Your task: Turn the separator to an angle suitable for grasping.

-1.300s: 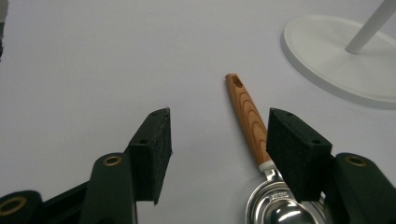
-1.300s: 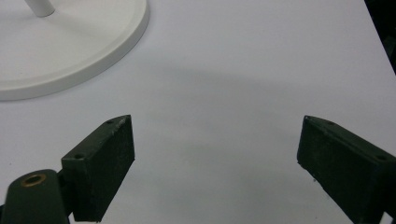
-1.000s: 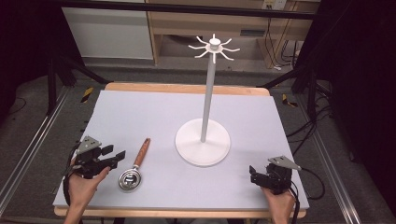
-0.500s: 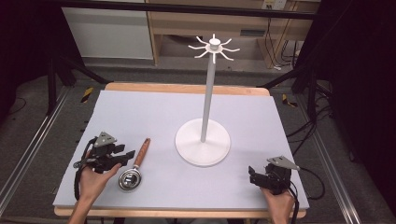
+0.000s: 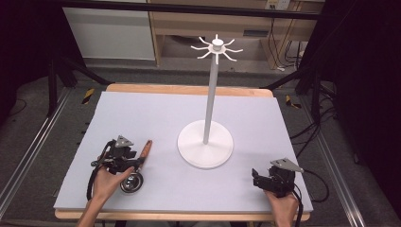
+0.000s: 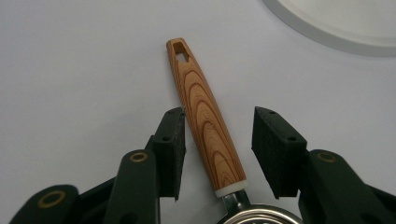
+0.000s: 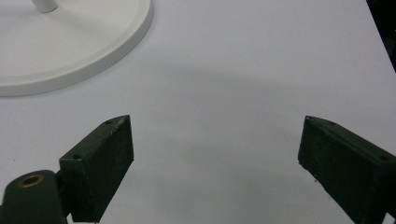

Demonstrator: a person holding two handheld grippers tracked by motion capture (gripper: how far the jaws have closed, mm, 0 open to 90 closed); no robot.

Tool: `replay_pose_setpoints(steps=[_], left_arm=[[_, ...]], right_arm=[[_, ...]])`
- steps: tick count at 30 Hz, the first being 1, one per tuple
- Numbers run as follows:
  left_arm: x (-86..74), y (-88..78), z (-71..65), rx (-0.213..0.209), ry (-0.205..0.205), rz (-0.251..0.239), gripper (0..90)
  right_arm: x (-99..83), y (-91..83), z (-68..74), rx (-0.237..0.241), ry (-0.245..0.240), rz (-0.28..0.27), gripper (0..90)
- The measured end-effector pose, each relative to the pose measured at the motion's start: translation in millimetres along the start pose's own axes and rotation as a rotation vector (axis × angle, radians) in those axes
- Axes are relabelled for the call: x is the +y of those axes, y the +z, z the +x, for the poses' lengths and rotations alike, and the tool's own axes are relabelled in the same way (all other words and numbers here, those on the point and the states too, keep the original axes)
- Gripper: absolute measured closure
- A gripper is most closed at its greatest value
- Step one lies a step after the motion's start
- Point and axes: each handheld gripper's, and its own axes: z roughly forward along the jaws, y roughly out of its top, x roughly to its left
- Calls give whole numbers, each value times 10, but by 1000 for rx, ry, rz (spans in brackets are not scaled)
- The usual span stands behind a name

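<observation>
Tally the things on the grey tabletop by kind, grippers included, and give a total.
Black two-jaw grippers: 2, the left gripper and the right gripper
White metal hook stand with a round base: 1
Wooden-handled steel strainer: 1
Total: 4

- I see my right gripper [image 7: 215, 161] from its own camera, its two black jaws rising from the bottom edge and standing wide apart.
- Nothing lies between the jaws; they frame a bare stretch of the pale tabletop [image 7: 243, 79], with a soft shadow across it.
- Each jaw shows a flat inner pad [image 7: 116, 161], and a brass-coloured rivet sits at the lower left.
- At the upper left I have the round white base of the stand [image 7: 84, 42], raised rim toward me, with the foot of its pole at the top edge.
- The base lies well apart from both jaws.
</observation>
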Motion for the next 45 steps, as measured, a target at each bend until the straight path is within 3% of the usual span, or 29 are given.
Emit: replay_pose_setpoints(steps=[12, 21, 26, 30, 34, 44, 45], left_arm=[[-30, 165, -14, 1, 0, 88, 589], [-11, 219, -3, -10, -4, 120, 575], [14, 234, -36, 6, 15, 142, 584], [14, 227, -29, 16, 22, 149, 644], [-5, 205, -8, 0, 32, 152, 687], [-38, 167, -15, 2, 73, 157, 678], [-32, 164, -11, 14, 87, 160, 632]], right_arm=[[2, 12, 14, 0, 2, 10, 108], [1, 14, 9, 0, 5, 12, 108], [3, 7, 8, 1, 2, 8, 108], [1, 8, -2, 0, 1, 9, 108], [2, 4, -5, 0, 3, 7, 108], [1, 7, -9, 1, 4, 8, 108], [-2, 10, -14, 1, 2, 8, 108]])
